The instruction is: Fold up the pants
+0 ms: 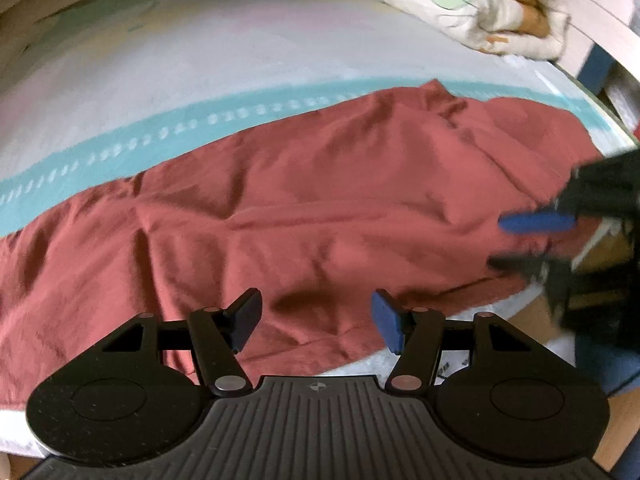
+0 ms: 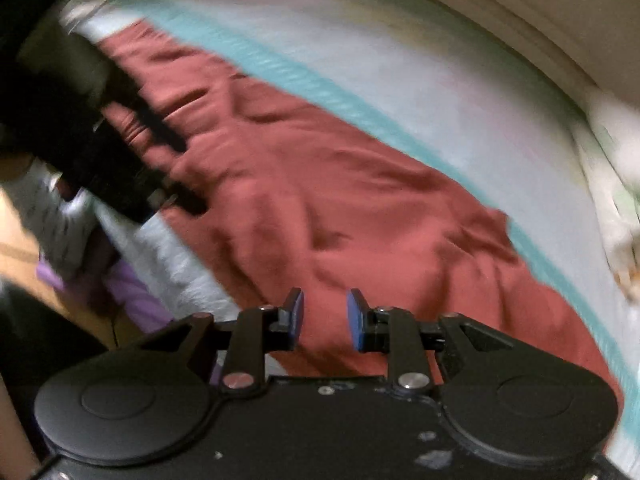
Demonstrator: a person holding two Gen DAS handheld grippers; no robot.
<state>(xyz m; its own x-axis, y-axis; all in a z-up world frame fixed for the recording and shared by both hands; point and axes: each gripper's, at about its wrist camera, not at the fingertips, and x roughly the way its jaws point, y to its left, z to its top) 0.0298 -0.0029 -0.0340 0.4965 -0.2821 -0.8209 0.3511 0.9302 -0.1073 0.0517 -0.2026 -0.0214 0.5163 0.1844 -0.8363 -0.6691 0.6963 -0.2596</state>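
The red pants [image 1: 304, 216] lie spread lengthwise on a bed, wrinkled, along the near edge. They also show in the right wrist view [image 2: 328, 200]. My left gripper [image 1: 316, 322] is open and empty, hovering over the pants' near edge. My right gripper [image 2: 325, 320] is open with a narrower gap, empty, just above the pants' near edge. In the left wrist view the right gripper [image 1: 524, 244] appears blurred at the right end of the pants. In the right wrist view the left gripper [image 2: 176, 172] appears blurred at the far left end.
The bed sheet [image 1: 200, 80] is white with a teal patterned stripe [image 1: 120, 148]. A crumpled patterned blanket [image 1: 480, 4] lies at the far right corner. The bed's near edge drops to a wooden floor [image 2: 24, 216]. Purple and white cloth [image 2: 132, 292] lies below the edge.
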